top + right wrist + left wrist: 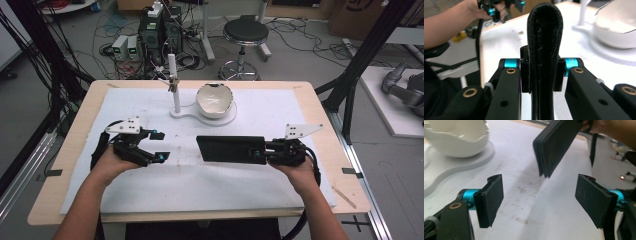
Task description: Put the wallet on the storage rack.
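While the right gripper (260, 152) clamps the black wallet (230, 149) in front of the white bowl (215, 100) — lifted clear | left gripper (161, 146) spread, empty — apparently just released it

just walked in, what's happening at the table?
A person is working with a gripper in each hand. The right gripper is clamped on the end of a flat black wallet, held out level above the white mat. The left gripper is open with nothing between its pads, apart from the wallet. A white bowl on a stand sits behind.
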Available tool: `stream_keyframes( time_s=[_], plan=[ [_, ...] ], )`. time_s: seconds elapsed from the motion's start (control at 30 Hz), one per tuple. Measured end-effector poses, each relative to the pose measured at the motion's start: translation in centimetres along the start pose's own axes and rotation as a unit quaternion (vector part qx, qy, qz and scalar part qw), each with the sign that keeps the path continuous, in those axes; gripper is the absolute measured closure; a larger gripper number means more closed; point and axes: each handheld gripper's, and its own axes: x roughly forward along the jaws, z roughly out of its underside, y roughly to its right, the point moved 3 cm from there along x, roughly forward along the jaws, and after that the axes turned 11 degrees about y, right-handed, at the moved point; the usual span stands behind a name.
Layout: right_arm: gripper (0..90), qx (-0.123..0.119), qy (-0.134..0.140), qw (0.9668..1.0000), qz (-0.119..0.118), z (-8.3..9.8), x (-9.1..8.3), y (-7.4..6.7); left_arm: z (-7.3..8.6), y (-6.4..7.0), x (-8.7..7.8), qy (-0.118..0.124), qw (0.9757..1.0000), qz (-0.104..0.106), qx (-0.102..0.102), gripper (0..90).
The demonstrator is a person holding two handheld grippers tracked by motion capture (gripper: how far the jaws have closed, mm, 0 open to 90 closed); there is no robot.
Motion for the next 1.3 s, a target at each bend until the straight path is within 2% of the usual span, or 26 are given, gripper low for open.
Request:
stream_keyframes(
  time_s=[0.03,0.07,0.1,0.2,0.27,0.3,0.37,0.4,0.5,0.57,0.63,0.7,0.8,0.83,0.93,1.07,1.23,1.3],
  plan=[
    [75.7,-0.008,0.006,0.9998,0.015,-0.7,-0.4,0.1,0.4,-0.5,-0.8,0.006,0.9998,-0.020,0.000,22.1],
    [75.7,-0.008,0.006,0.9998,0.015,-0.7,-0.4,0.1,0.4,-0.5,-0.8,0.006,0.9998,-0.020,0.000,22.1],
    [75.7,-0.010,0.009,0.9997,0.022,-1.1,-0.5,0.2,0.7,-0.7,-1.2,0.010,0.9995,-0.030,-0.003,22.1],
    [75.7,-0.024,0.015,0.9988,0.039,-2.5,-0.8,0.5,1.3,-1.0,-2.2,0.014,0.9990,-0.041,-0.004,22.1],
    [75.7,-0.032,0.009,0.9980,0.053,-3.5,-0.8,0.8,1.5,-1.1,-2.5,0.009,0.9987,-0.050,0.000,22.1],
    [75.7,-0.042,0.004,0.9970,0.065,-4.6,-0.7,1.1,1.7,-1.2,-2.8,0.010,0.9986,-0.052,0.002,22.0],
    [75.6,-0.043,0.001,0.9967,0.069,-5.0,-0.6,1.2,1.8,-1.4,-3.0,0.011,0.9982,-0.059,0.003,21.7],
    [75.6,-0.053,-0.003,0.9953,0.081,-6.1,-0.3,1.6,1.9,-1.5,-3.0,0.012,0.9980,-0.062,0.005,20.6],
    [75.6,-0.060,-0.010,0.9938,0.093,-7.2,0.1,2.0,2.1,-1.7,-2.9,0.011,0.9976,-0.068,0.005,20.6],
    [75.6,-0.073,-0.021,0.9911,0.110,-8.7,1.0,2.6,2.3,-1.8,-2.9,0.010,0.9974,-0.072,0.005,20.4],
    [75.7,-0.075,-0.027,0.9903,0.114,-9.2,1.3,2.9,2.4,-1.8,-2.8,0.012,0.9973,-0.073,0.003,20.1],
    [75.7,-0.078,-0.043,0.9874,0.131,-10.6,2.6,4.0,2.4,-1.8,-2.7,0.014,0.9972,-0.074,0.004,20.0],
    [75.7,-0.077,-0.054,0.9855,0.141,-11.3,3.3,4.5,2.4,-2.0,-2.5,0.017,0.9971,-0.074,0.006,19.9],
    [75.7,-0.080,-0.064,0.9833,0.150,-12.0,4.2,5.2,2.4,-2.0,-2.4,0.016,0.9969,-0.076,0.007,19.6],
    [75.7,-0.080,-0.071,0.9819,0.156,-12.5,5.1,5.8,2.4,-2.0,-2.4,0.018,0.9967,-0.078,0.009,19.6],
    [75.6,-0.083,-0.100,0.9763,0.173,-13.1,6.8,7.0,2.3,-2.0,-2.6,0.022,0.9964,-0.082,0.007,19.6],
    [75.6,-0.075,-0.121,0.9718,0.188,-12.9,8.1,8.2,2.4,-2.0,-2.4,0.017,0.9968,-0.077,0.008,19.6],
    [75.6,-0.073,-0.128,0.9711,0.188,-12.7,8.4,8.4,2.4,-2.0,-2.4,0.015,0.9968,-0.077,0.009,19.6]
  ],
)
